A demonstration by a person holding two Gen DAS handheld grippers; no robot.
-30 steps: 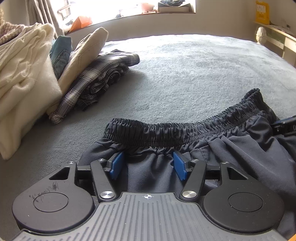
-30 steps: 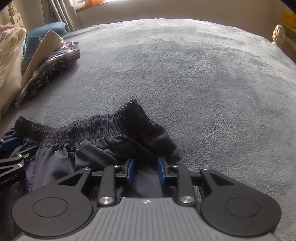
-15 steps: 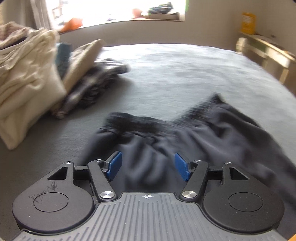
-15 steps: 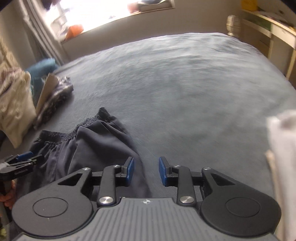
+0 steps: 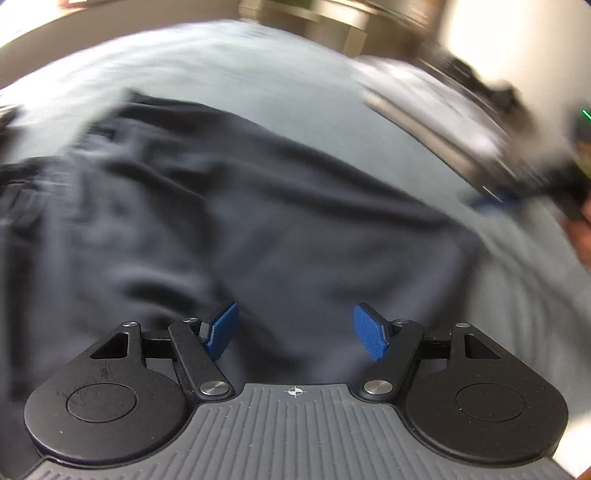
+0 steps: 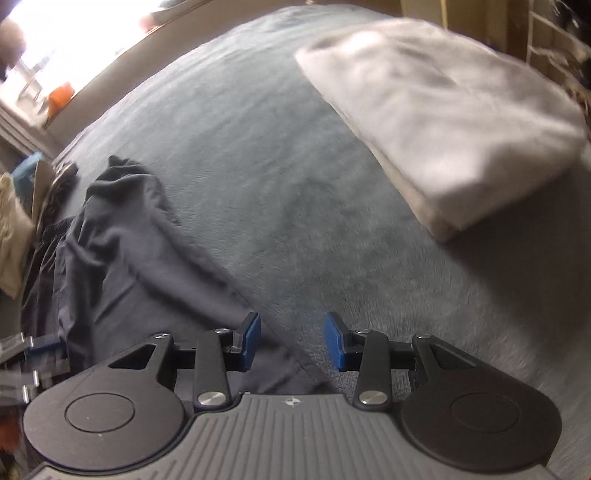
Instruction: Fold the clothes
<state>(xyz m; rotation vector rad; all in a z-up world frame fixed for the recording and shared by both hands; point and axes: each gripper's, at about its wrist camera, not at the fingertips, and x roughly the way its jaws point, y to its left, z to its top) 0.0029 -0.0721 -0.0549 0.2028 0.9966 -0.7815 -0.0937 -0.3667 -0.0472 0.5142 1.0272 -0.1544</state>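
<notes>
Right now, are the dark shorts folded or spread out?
Spread, not folded: the dark shorts lie loose and wrinkled across the grey bed cover, with no neat fold showing.

A home bedroom: grey bedspread (image 6: 295, 155) (clothes (image 6: 14, 221) piled beside), sunlit window (image 6: 74, 29).

A pair of dark navy, thin-fabric shorts (image 6: 122, 258) is spread rumpled and flat on the grey bed, filling the left and centre of the left wrist view (image 5: 207, 221); in the right wrist view it is seen at the lower left.
</notes>
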